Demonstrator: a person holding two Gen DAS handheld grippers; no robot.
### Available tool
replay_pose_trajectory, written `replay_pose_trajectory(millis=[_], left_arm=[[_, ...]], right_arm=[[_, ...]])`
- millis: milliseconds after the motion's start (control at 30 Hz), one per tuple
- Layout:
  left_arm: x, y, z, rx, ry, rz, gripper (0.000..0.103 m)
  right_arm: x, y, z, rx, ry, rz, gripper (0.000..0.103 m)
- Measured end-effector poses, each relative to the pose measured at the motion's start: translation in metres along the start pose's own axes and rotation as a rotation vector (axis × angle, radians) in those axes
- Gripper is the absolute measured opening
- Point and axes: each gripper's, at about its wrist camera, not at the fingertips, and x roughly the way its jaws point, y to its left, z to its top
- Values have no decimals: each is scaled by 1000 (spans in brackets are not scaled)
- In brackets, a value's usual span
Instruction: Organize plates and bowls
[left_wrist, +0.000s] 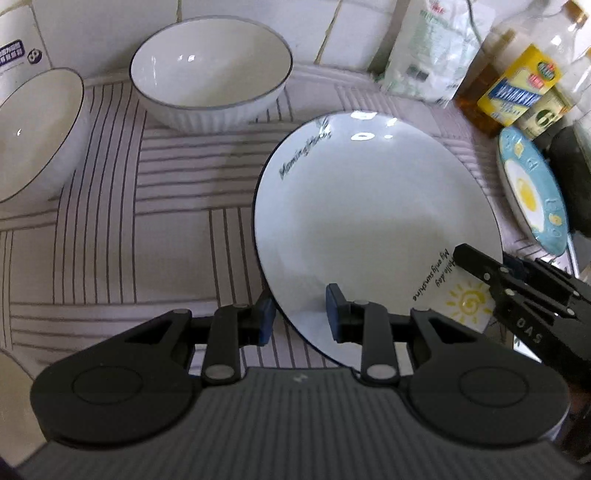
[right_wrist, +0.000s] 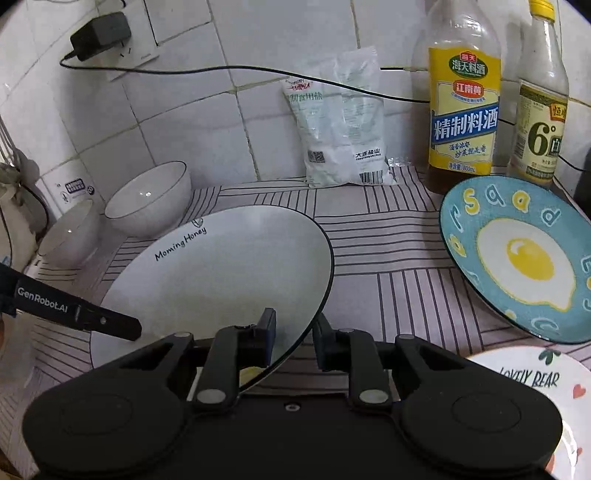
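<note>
A white plate (left_wrist: 369, 221) with a dark rim and "Morning Honey" lettering is tilted above the striped cloth; it also shows in the right wrist view (right_wrist: 221, 273). My left gripper (left_wrist: 299, 314) straddles its near rim, jaws open a little, one pad on each side. My right gripper (right_wrist: 293, 339) straddles the plate's other edge the same way, jaws slightly apart. Two white bowls (left_wrist: 210, 74) (left_wrist: 33, 136) stand at the back left. A blue fried-egg plate (right_wrist: 517, 258) lies to the right. A "Lovely Bear" plate (right_wrist: 535, 398) is at the near right.
A salt bag (right_wrist: 340, 122) leans on the tiled wall. Two bottles (right_wrist: 461, 96) (right_wrist: 541, 107) stand at the back right. A plugged charger (right_wrist: 99, 35) and its cable run along the wall. A striped cloth (left_wrist: 129, 240) covers the counter.
</note>
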Motion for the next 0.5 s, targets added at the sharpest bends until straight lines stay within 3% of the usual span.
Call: replay_pose_trajectory(millis=[100, 167, 267, 500], left_arm=[[-22, -6, 0, 5, 9, 58, 28], [-40, -10, -1, 36, -2, 62, 29], [-63, -15, -6, 55, -20, 60, 32], [-95, -36, -23, 67, -29, 117, 42]], right_arm=[[1, 9, 0, -79, 71, -67, 35], [-15, 18, -1, -139, 54, -126, 43], [-49, 20, -4, -134, 20, -121, 59], [-125, 23, -15, -165, -32, -159, 71]])
